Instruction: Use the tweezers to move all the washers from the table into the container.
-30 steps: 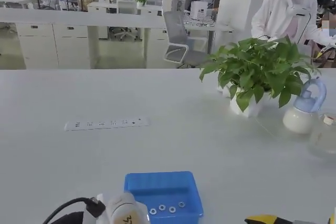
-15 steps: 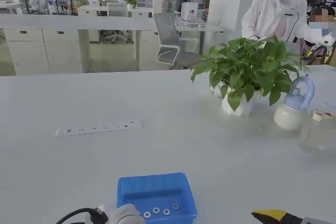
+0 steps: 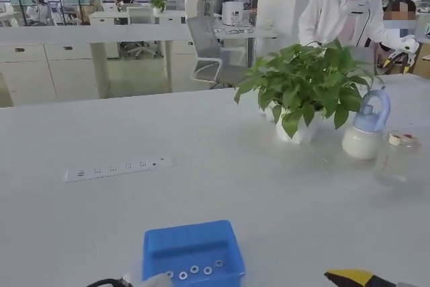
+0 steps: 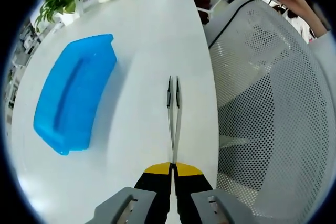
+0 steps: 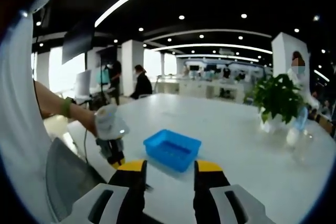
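The blue container (image 3: 191, 252) stands near the front of the white table (image 3: 222, 186), with several washers (image 3: 195, 270) lying in it. My left gripper (image 4: 172, 167) is shut on thin metal tweezers (image 4: 173, 108), whose closed tips hover over bare table to the right of the container (image 4: 73, 93). The right gripper (image 5: 170, 169) is open with nothing between its yellow jaws, and faces the container (image 5: 172, 149) and the left gripper (image 5: 111, 142) in a gloved hand. A yellow jaw of the right gripper (image 3: 349, 277) peeks in at the bottom right of the head view.
A potted plant (image 3: 306, 92), a watering bottle (image 3: 363, 132) and a clear jar (image 3: 396, 156) stand at the back right. A power strip (image 3: 117, 168) lies at the mid left. A mesh chair back (image 4: 273, 103) is beside the table edge. A person in white (image 3: 342, 11) stands behind.
The head camera has panned, so the whole scene has shifted left. The left gripper and gloved hand have sunk almost out of the bottom edge. The container and washers lie as before.
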